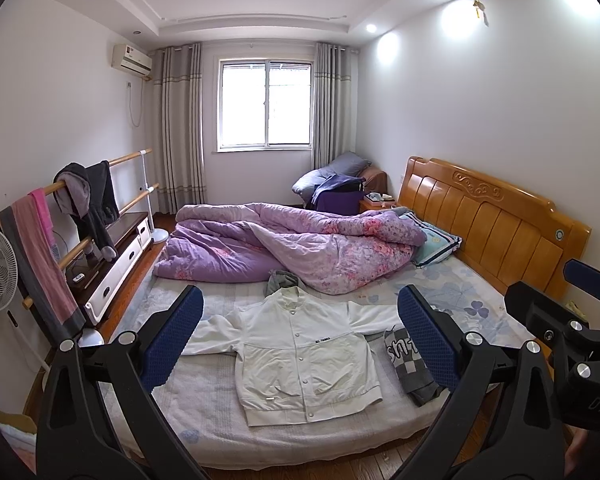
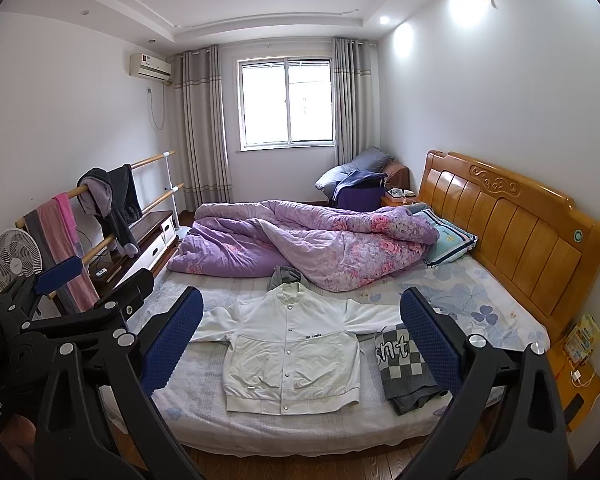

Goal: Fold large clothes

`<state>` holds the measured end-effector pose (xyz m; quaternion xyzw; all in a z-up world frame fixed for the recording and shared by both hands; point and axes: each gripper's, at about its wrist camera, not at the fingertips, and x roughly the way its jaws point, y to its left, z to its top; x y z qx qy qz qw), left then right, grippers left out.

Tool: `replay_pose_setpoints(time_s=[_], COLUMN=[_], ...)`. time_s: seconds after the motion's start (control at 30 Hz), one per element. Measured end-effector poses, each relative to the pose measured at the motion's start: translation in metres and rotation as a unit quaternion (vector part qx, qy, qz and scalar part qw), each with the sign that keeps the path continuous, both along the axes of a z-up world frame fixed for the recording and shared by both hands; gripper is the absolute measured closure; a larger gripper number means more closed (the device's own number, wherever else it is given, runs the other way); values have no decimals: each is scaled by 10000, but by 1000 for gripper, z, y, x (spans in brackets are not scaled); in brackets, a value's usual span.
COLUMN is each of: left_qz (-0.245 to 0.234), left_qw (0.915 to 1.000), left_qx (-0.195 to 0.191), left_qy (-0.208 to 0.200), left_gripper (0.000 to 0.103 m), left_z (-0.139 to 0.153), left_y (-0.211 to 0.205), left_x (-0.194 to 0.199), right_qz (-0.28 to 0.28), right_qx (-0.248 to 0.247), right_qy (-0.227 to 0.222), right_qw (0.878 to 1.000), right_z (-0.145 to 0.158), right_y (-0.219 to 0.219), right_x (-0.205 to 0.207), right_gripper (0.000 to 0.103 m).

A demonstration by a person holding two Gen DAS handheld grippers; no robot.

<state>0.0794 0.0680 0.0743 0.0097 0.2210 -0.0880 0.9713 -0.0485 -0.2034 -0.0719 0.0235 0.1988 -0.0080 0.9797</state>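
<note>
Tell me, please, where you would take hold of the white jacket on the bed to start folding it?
The white jacket lies flat, front up, snapped shut, sleeves spread. I would probably pinch each cuff, the left gripper coming from the left, the right gripper from the right, where the checked garment overlaps that sleeve.

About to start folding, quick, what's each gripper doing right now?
Left gripper: open, holding nothing, above the white jacket.
Right gripper: open, holding nothing.

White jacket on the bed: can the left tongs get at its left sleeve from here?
Probably yes. The left tongs are open, and the white jacket lies flat with nothing covering that sleeve.
</note>
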Motion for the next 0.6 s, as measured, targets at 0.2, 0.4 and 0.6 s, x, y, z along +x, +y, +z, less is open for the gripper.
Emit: replay_pose_setpoints(time_s=[0.2, 0.4, 0.6], left_qz=[3, 21, 81], left_qw=[10000, 10000, 10000], left_qx=[0, 2, 19], left_qy=[2, -20, -14], left_gripper=[5, 5, 5], left_z=[0, -1, -2], left_y=[0, 1, 0], left_x=[0, -2, -5], right_qz=[4, 8, 14], right_qx=[-1, 4, 8], right_qy=[1, 0, 14], right_qw=[10000, 10000, 10000], right_z=[0, 0, 1], right_y=[0, 0, -1], right_x=[0, 0, 0], right_gripper=[8, 8, 8])
